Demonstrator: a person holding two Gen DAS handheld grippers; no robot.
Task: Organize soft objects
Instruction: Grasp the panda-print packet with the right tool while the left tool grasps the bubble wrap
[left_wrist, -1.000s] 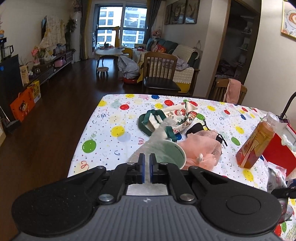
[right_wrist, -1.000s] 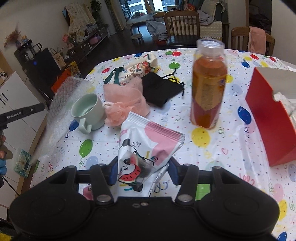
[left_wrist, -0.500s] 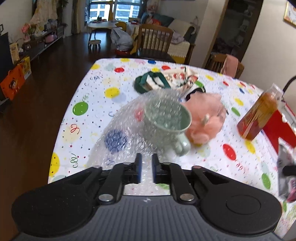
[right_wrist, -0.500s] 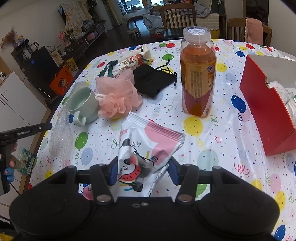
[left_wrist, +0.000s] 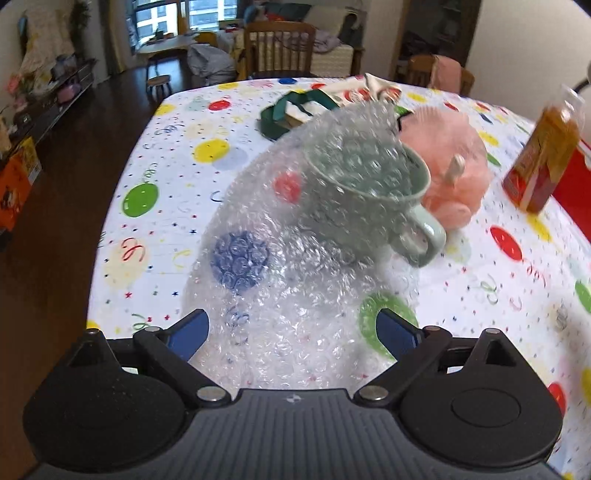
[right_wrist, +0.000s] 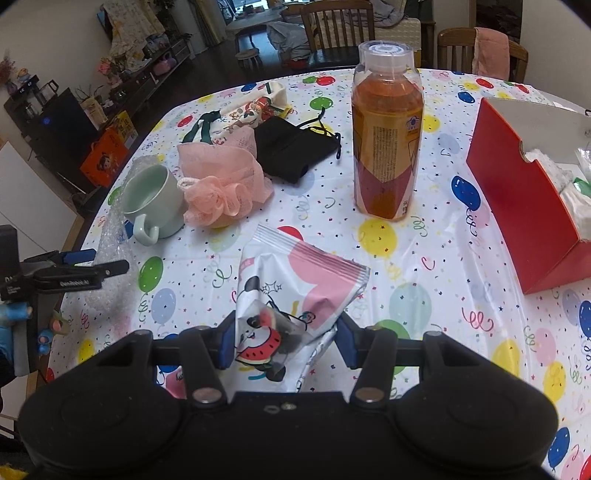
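My left gripper is open, its blue pads wide apart on either side of a clear bubble wrap sheet that lies on the table edge and leans against a pale green mug. A pink bath pouf sits behind the mug. My right gripper is shut on a pink and white panda snack bag held over the table. In the right wrist view the mug, the pouf, a black pouch and a printed cloth bag lie at the left.
An orange drink bottle stands mid-table; it also shows in the left wrist view. A red tissue box stands at the right. The balloon tablecloth covers the table. Wooden chairs stand beyond the far edge.
My left gripper has lowered toward the table and opened, letting go of the bubble wrap, which now rests against the mug. My right gripper has kept the snack bag and shifted slightly.
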